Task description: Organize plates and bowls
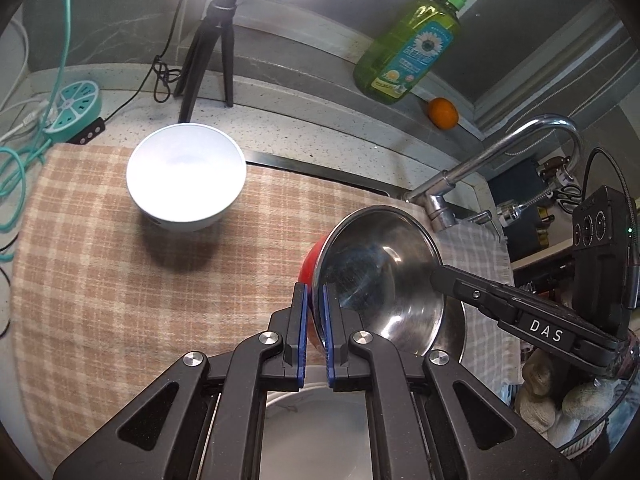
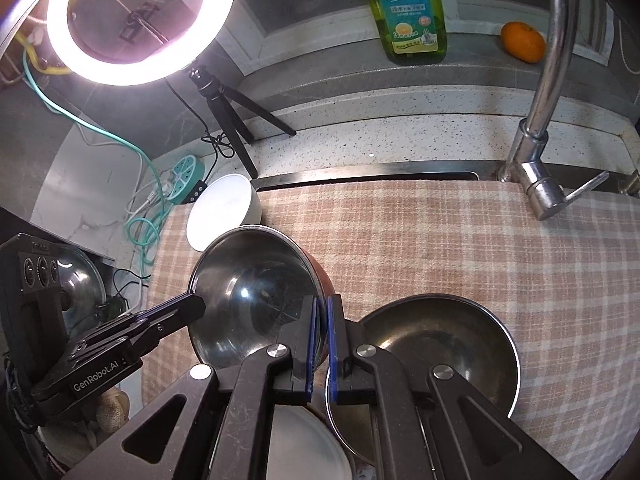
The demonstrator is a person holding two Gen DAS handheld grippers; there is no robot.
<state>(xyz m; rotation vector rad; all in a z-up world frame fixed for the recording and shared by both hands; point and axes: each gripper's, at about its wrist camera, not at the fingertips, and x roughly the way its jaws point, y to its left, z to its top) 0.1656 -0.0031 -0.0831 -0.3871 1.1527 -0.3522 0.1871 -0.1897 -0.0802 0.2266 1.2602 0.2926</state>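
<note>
- Steel bowl (image 1: 380,276), red outside, is tilted up above the checked cloth (image 1: 120,280), pinched at opposite rims by both my grippers.
- Left gripper (image 1: 316,292): jaws narrow, clamped on the rim, one pad inside, one on the red wall.
- Right gripper (image 2: 322,308): the same, closed on the far rim.
- Second steel bowl (image 2: 440,344) sits flat just beside it; white plate (image 2: 304,440) lies below my fingers; white bowl (image 1: 186,176) well apart, near the tripod (image 1: 208,48).
- Judgement: nesting into the flat steel bowl seems next. Level the rim first, keep both grips even, lower centred, and release one side at a time.
- Risk: thin rim slipping from the pads.
</note>
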